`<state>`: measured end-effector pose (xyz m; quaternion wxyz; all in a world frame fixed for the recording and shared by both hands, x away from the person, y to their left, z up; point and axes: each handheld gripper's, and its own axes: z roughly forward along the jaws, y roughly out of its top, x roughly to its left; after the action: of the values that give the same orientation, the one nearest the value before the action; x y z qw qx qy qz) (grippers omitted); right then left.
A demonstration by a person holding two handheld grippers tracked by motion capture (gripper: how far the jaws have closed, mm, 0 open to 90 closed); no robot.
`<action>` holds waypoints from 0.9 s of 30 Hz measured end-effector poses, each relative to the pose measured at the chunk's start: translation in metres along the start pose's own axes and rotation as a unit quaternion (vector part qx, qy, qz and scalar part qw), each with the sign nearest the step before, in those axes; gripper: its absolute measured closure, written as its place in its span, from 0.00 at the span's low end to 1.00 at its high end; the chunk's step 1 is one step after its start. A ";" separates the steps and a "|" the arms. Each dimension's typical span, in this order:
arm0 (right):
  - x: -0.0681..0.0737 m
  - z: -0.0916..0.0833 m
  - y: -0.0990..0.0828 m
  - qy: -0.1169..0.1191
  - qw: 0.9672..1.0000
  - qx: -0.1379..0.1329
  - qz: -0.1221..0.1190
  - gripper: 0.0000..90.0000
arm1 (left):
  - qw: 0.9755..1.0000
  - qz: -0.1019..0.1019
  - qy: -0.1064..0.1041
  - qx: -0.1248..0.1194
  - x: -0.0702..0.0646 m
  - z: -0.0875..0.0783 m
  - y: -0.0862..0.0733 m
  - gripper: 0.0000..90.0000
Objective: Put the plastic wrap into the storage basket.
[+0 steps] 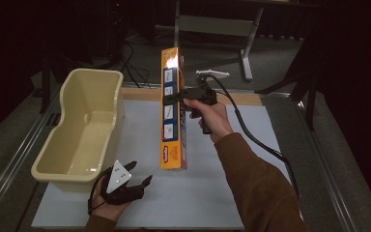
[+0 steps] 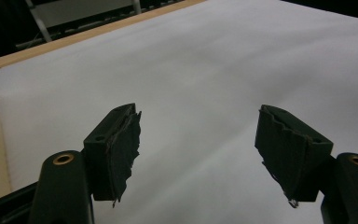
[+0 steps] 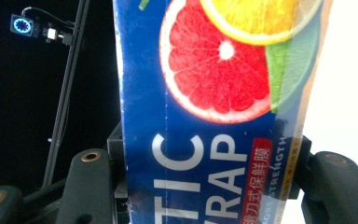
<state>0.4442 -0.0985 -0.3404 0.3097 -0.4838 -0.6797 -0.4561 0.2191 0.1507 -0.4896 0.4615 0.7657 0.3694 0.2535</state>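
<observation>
A long orange and blue plastic wrap box [image 1: 173, 111] is held on end above the white table sheet [image 1: 212, 203], its lower end near the sheet. My right gripper [image 1: 181, 95] is shut on its middle from the right side. In the right gripper view the box [image 3: 214, 116] shows a blue face with citrus slices and white letters, clamped between both jaws. My left gripper [image 1: 134, 180] is open near the table's front left, beside the tub. Its two black pads [image 2: 121, 149] stand wide apart over bare white sheet, holding nothing.
A cream plastic tub [image 1: 84, 128], empty, stands at the left of the table. A wooden strip [image 1: 241, 99] runs along the table's far edge. The right gripper's black cable [image 1: 256, 140] trails back to the right. A grey table frame [image 1: 222, 26] stands in the dark behind.
</observation>
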 end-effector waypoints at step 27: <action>0.024 0.021 0.013 0.019 1.000 -0.012 0.005 0.45 | 1.000 -0.003 0.002 -0.008 0.000 0.000 0.000 0.34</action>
<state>0.4490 -0.0691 -0.3239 0.3190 -0.4821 -0.6660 -0.4714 0.2191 0.1511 -0.4890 0.4673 0.7604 0.3709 0.2564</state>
